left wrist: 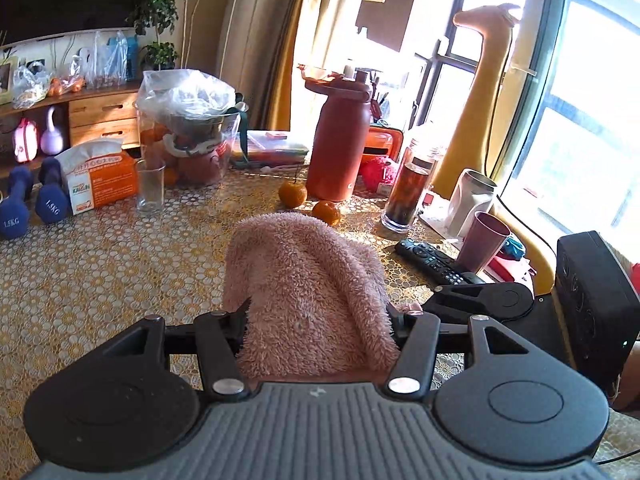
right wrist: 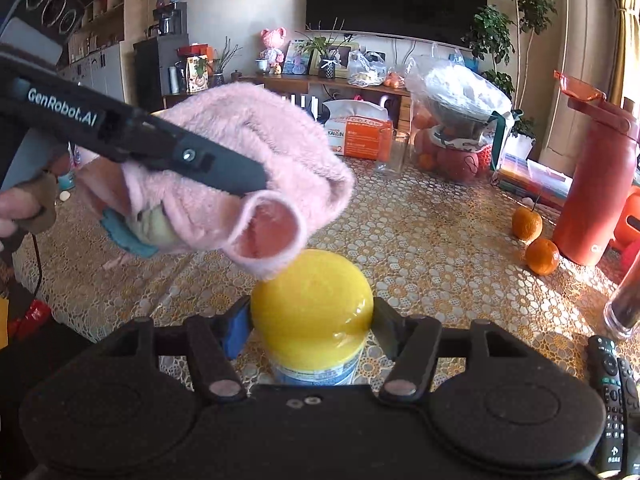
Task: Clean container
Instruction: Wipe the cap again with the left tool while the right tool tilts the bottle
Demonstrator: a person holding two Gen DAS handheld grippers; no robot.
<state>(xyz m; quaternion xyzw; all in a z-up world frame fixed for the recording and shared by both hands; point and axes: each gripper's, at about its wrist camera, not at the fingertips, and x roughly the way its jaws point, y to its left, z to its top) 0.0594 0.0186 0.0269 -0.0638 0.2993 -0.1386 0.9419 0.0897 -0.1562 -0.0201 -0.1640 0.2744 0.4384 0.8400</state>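
Observation:
A fluffy pink cloth (left wrist: 304,292) fills the space between the fingers of my left gripper (left wrist: 318,316), which is shut on it. In the right wrist view the same pink cloth (right wrist: 256,152) hangs bunched from the left gripper (right wrist: 224,170), its lower fold touching or just above a yellow lid. My right gripper (right wrist: 310,330) is shut on the container (right wrist: 312,304), a can with a rounded yellow lid and a white and blue label, held over the table. Part of the right gripper (left wrist: 484,298) shows at the right edge of the left wrist view.
The lace-patterned table (right wrist: 420,264) carries two oranges (right wrist: 536,242), a red bottle (right wrist: 596,184), an empty glass (right wrist: 394,150), a tissue box (right wrist: 360,136), a bagged fruit basket (right wrist: 460,120), remotes (right wrist: 612,392), a dark drink glass (left wrist: 406,196), a pink cup (left wrist: 482,246) and dumbbells (left wrist: 32,204).

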